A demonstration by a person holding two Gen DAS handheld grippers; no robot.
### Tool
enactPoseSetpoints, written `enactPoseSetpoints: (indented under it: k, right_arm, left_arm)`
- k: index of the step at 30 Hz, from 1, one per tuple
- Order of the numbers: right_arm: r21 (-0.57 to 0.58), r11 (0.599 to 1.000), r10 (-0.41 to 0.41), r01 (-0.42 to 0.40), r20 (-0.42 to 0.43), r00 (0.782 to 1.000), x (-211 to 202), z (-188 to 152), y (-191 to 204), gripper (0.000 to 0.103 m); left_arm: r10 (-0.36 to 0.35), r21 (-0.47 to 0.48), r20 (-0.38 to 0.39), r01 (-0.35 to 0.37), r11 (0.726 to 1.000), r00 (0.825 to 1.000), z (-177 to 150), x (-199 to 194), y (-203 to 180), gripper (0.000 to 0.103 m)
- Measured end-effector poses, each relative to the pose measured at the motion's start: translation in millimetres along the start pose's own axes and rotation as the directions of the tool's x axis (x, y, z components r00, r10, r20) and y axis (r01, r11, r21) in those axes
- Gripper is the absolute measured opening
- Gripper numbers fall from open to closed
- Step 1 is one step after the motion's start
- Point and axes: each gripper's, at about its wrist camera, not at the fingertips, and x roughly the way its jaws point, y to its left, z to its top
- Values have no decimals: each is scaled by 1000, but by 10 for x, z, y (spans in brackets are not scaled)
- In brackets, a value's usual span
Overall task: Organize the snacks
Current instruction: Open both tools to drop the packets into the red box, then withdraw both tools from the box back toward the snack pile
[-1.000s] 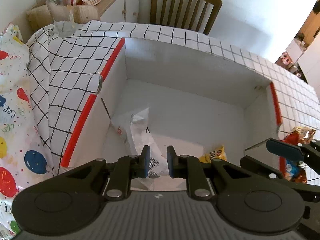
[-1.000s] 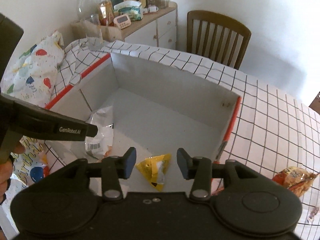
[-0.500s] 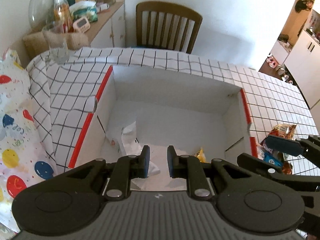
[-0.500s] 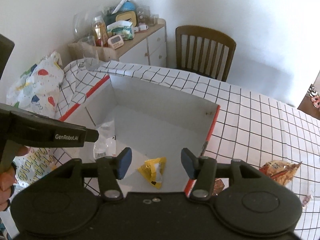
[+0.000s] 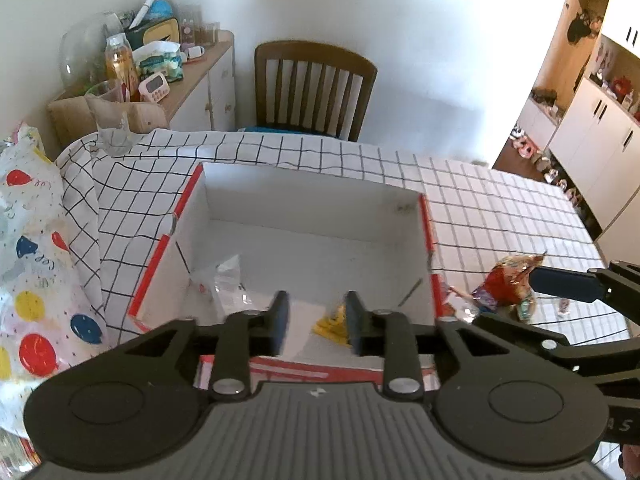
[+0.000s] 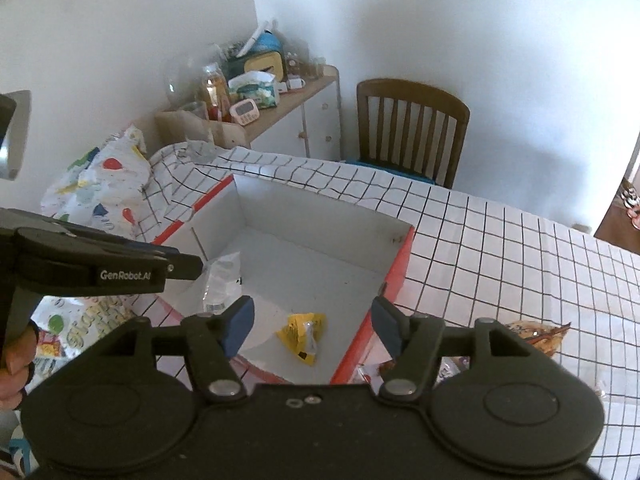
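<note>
White-walled room with a wooden chair (image 5: 316, 88) at the far side and a cluttered sideboard (image 5: 200, 80) in the corner, and up front a table (image 6: 520, 272) under a white cloth with a black grid. On it sits a big open box (image 5: 304, 208), white inside with red edges, and that's where two of the snacks are: a clear crinkly bag (image 5: 224, 284) with a barcode label lying in the near-left corner against the wall, and a small yellow pack (image 6: 304, 334), kind of triangular and wrinkled, flat on the box floor nearer the front, well apart from the clear one. More snacks are outside the box on the cloth just right of its red wall: a shiny red-and-gold foil bag (image 5: 508, 280) with some blue wrapper under it, too blurry to read any of it. The left gripper (image 5: 314, 322) hangs over the front edge of the box with its jaws partly apart, they've just been opening, nothing between them. The right gripper (image 6: 312, 326) is wider, jaws also just been opening, empty too, the yellow pack just shows through the gap down below. A balloon-print bag (image 5: 28, 248) is bunched up at the left of the table.
</note>
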Motion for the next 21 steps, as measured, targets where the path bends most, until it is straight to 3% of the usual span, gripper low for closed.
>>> enactPoseSetpoints:
  k: [1, 2, 8, 17, 20, 21]
  right_arm:
    - [-6, 1000, 7, -7, 5, 1000, -56, -10, -21, 69]
    - [-12, 1000, 13, -13, 11, 1000, -113, -23, -35, 70]
    - [-39, 998, 42, -41, 39, 998, -439, -100, -204, 76]
    - [-83, 996, 43, -37, 70, 997, -839, -286, -588, 99]
    - [-95, 995, 34, -28, 69, 997, -926, -382, -728, 102]
    - [-95, 995, 29, -23, 67, 997, -947, -416, -781, 102]
  left_arm:
    - [-1, -4, 13, 1, 1000, 1000, -23, -46, -44, 63]
    - [1, -6, 29, 0, 1000, 1000, -40, -88, -80, 77]
    - [8, -1, 89, -8, 1000, 996, -132, -315, -381, 78]
    - [-3, -4, 134, 3, 1000, 991, -367, -455, -838, 87]
    - [-22, -30, 149, 27, 999, 989, -448, -440, -946, 103]
    - [-27, -35, 153, 33, 999, 988, -473, -434, -975, 103]
